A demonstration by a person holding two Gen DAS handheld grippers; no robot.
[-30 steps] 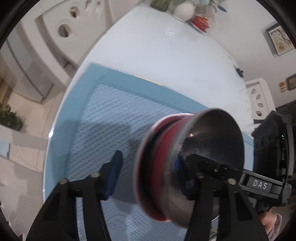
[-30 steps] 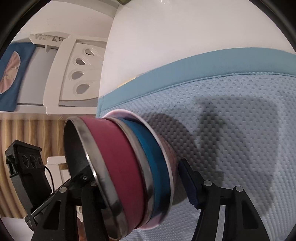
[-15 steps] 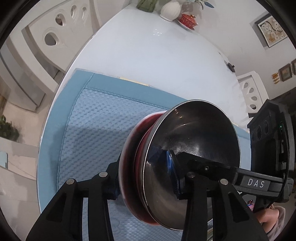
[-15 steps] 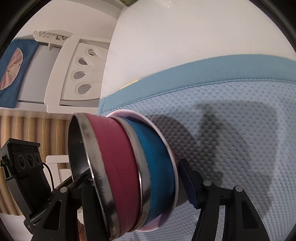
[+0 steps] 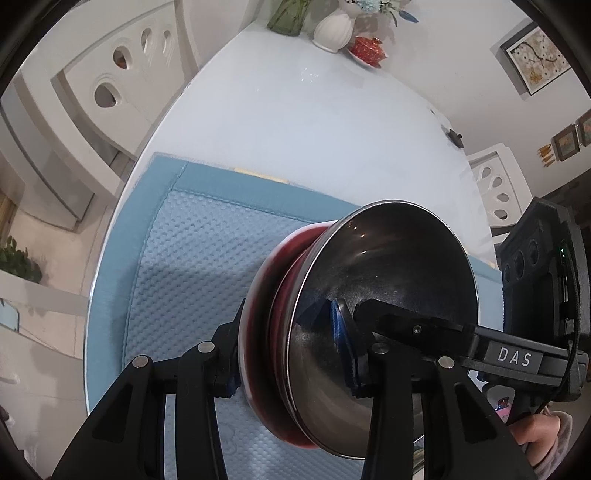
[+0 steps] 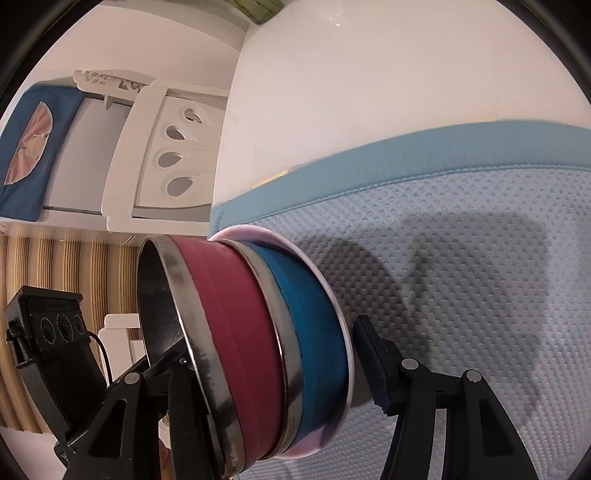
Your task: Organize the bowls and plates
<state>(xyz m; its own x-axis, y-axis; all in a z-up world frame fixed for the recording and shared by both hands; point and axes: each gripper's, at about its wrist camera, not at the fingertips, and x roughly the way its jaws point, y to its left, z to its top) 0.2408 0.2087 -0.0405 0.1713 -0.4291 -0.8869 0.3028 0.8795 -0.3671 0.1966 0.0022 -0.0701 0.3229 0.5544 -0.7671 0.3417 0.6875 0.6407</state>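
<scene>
The left tool (image 5: 286, 343) had just been closing and clamped the tipped bowl stack (image 5: 388, 266) above the mat (image 5: 192, 266). Whether the right tool (image 6: 273, 354) gripped, I couldn't tell; if loose, nested bowls might slide out.

White vase (image 5: 333, 28), framed picture (image 5: 535, 57)

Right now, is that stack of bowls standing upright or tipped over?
Tipped on its side: the red bowl, nested in the blue bowl, shows its open mouth sideways above the blue mat.

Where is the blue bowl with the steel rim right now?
In the right wrist view the blue bowl sits left of centre, nested between the maroon steel-rimmed bowl and a pale plate, above the blue textured mat.
</scene>
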